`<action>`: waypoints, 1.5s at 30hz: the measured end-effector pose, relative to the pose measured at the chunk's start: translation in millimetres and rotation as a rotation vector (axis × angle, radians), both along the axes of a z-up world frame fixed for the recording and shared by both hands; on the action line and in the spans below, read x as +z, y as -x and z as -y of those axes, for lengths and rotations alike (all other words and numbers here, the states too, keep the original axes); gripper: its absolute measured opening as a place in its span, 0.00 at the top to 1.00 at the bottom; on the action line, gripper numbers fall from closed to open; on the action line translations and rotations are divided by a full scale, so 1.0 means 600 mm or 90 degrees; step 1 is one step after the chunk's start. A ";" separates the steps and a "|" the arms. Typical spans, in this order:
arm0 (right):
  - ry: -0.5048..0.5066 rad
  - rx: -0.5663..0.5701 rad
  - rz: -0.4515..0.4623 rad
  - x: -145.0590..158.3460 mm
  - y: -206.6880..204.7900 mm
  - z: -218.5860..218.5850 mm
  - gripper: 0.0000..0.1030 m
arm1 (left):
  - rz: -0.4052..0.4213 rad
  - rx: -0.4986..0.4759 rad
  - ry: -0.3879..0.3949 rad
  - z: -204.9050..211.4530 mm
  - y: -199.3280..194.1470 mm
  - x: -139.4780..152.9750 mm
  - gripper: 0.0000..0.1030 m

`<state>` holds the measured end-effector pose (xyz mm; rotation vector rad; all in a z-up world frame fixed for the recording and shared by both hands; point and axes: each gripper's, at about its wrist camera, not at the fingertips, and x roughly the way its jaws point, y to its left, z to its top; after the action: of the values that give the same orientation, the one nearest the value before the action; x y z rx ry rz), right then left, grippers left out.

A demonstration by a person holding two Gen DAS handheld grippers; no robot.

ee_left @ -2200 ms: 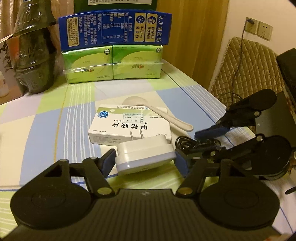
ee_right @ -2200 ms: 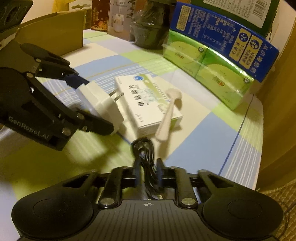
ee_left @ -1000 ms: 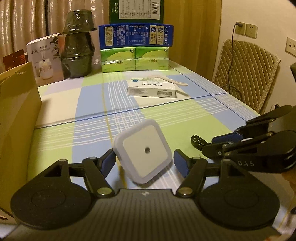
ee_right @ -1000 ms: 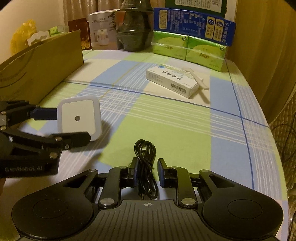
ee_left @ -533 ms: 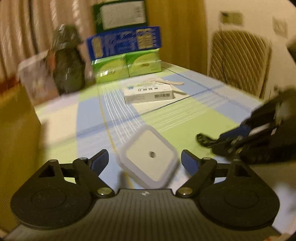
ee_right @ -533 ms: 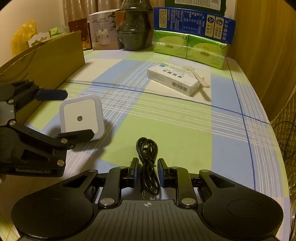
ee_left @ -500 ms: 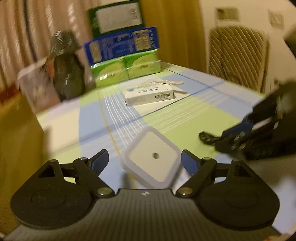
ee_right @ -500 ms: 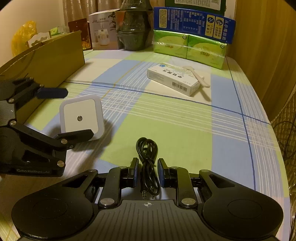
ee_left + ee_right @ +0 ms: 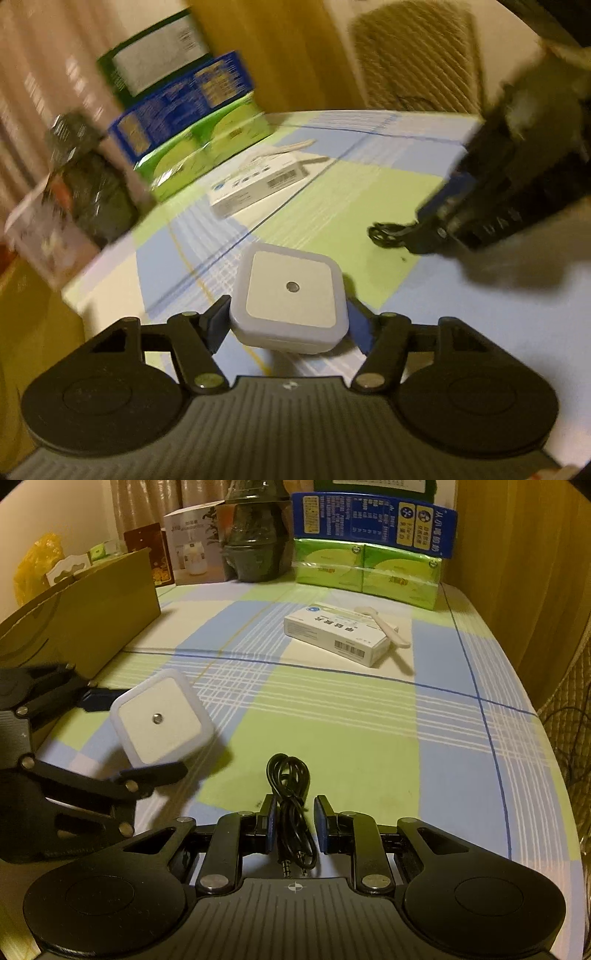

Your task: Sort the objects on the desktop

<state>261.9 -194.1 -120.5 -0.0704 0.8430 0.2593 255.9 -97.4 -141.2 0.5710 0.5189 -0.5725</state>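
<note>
Both grippers have pulled back from the medicine box (image 9: 336,637) and spoon (image 9: 384,626) to the near table edge. Left gripper (image 9: 288,321) just closed in again on the white night light (image 9: 290,295), pads against its sides, light tilted above the tablecloth (image 9: 332,716). Right gripper (image 9: 293,825) is pinched narrow on the coiled black audio cable (image 9: 290,786). Step looks like carry-to-bin. Next move likely needs both swung left over the cardboard box (image 9: 92,613) before releasing.
</note>
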 end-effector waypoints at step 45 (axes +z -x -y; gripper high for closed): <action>-0.013 -0.061 0.062 0.114 0.135 -0.036 0.90 | -0.102 0.188 0.196 -0.073 0.064 0.140 0.41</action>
<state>180.8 -172.6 -52.3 -0.0234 0.7453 0.1728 217.4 -53.4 -57.4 0.1509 0.6388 -0.4069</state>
